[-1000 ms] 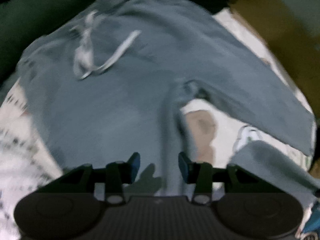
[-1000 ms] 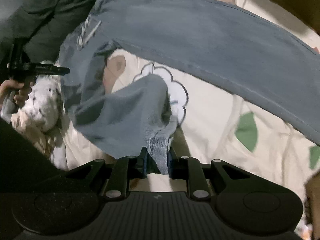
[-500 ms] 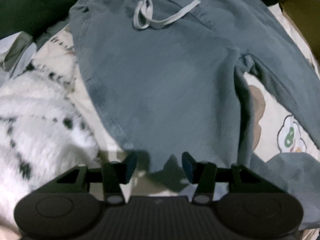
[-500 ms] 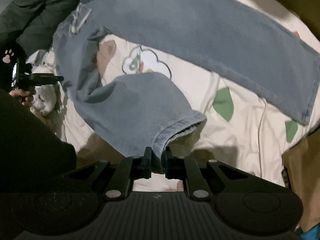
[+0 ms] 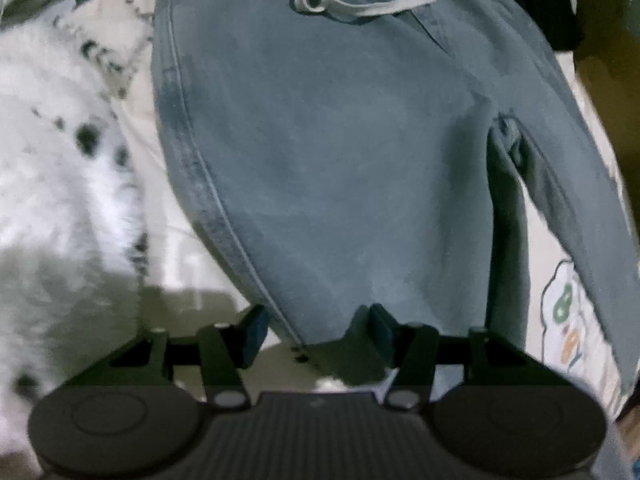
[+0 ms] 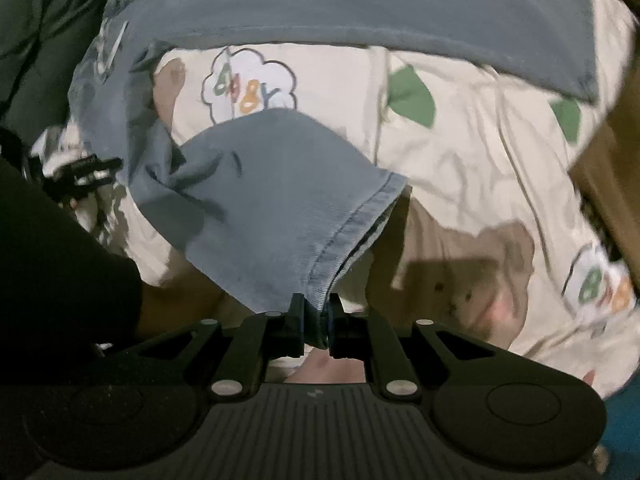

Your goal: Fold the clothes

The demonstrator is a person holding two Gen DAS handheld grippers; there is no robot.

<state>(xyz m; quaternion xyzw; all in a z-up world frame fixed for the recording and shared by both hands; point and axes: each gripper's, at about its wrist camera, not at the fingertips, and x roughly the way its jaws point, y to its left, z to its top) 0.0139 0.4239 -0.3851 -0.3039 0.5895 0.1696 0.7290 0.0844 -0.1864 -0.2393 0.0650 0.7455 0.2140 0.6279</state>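
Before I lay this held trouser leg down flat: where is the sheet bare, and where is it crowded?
Bare sheet lies between the far trouser leg and the held leg, and right of its hem. Crowded by the waist: the fluffy spotted blanket borders the trousers.

The trousers (image 5: 340,160) were grey-blue, with a pale grey drawstring (image 5: 352,0). The bed sheet (image 6: 480,168) was cream with green leaves, brown bears and white clouds. The fluffy blanket (image 5: 60,160) was white with black spots. Both grippers were black.
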